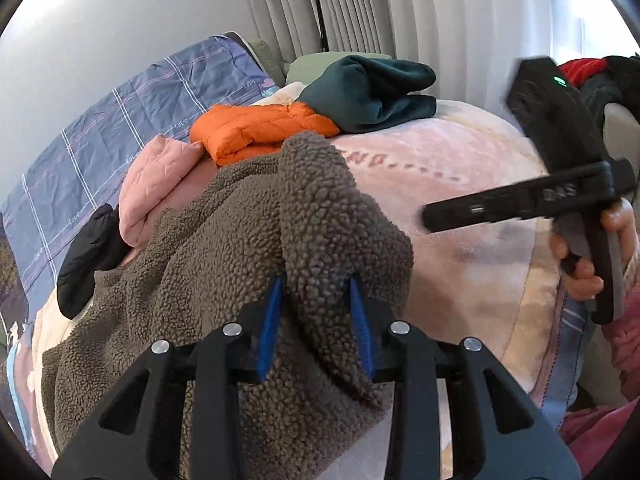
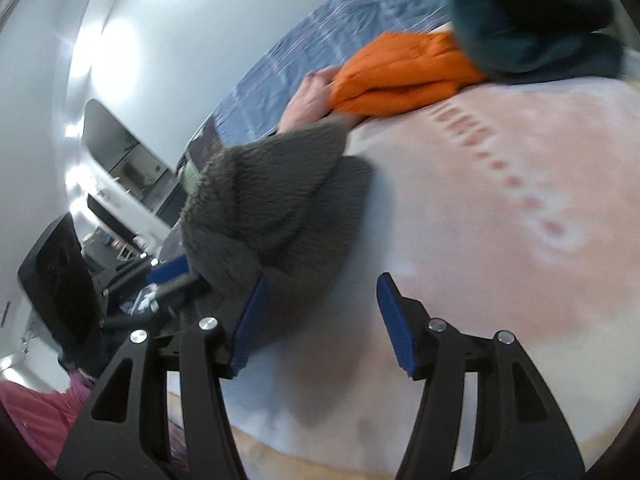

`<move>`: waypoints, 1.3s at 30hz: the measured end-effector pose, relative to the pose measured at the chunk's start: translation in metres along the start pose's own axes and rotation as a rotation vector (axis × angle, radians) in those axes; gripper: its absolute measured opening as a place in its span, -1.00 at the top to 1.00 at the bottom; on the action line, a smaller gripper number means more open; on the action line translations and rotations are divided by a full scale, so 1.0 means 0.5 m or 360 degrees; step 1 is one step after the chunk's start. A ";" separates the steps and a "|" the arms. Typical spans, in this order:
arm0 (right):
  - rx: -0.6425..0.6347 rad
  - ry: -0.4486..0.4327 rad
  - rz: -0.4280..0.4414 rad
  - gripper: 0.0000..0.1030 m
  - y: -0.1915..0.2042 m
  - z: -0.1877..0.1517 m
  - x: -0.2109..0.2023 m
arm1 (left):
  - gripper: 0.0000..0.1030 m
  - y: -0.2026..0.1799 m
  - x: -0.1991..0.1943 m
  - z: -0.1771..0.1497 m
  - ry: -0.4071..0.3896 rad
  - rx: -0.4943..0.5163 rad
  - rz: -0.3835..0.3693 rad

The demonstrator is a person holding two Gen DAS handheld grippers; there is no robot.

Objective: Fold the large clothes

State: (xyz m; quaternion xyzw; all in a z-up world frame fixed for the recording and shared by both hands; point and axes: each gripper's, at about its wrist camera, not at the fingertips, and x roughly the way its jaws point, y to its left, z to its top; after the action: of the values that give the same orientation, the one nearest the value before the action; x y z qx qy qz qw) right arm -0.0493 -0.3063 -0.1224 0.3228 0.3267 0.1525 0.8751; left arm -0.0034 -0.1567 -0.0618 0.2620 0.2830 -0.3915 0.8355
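A brown-grey fleece jacket (image 1: 224,240) lies rumpled on the pink blanket (image 1: 460,200) that covers the bed. My left gripper (image 1: 316,284) is shut on a raised fold of the fleece, with its blue pads pressing on both sides. In the right wrist view the same fleece (image 2: 272,200) hangs in a bunch from the left gripper (image 2: 172,276) at the left. My right gripper (image 2: 323,280) is open above the blanket (image 2: 480,220), nothing between its pads, and its left finger is close to the fleece's edge. From the left wrist view the right gripper (image 1: 436,216) shows at the right, held by a hand (image 1: 580,276).
At the back of the bed lie an orange puffer jacket (image 1: 260,128), a dark green garment (image 1: 372,88), a pink quilted jacket (image 1: 152,184) and a black garment (image 1: 88,260). A blue plaid sheet (image 1: 120,120) lies along the wall. Curtains (image 1: 360,0) hang behind. Red and dark clothes (image 1: 592,68) are piled at the right.
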 end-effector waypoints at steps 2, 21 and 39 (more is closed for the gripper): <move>0.0027 0.0054 0.0060 -0.26 0.010 0.015 0.027 | 0.33 0.003 -0.005 -0.004 0.0000 -0.0014 -0.0004; -0.0209 0.0138 -0.0575 0.80 0.050 -0.032 0.090 | 0.54 0.111 0.089 -0.117 0.0146 -0.0536 -0.0243; -0.0585 -0.0114 -0.0770 0.29 0.218 -0.052 0.132 | 0.01 0.166 -0.045 -0.148 -0.0010 -0.0526 0.0189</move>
State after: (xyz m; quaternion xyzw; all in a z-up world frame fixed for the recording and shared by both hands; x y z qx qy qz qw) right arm -0.0237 -0.1815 -0.0962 0.0770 0.3300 -0.0154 0.9407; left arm 0.0314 -0.0507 -0.0807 0.1362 0.3250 -0.2902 0.8897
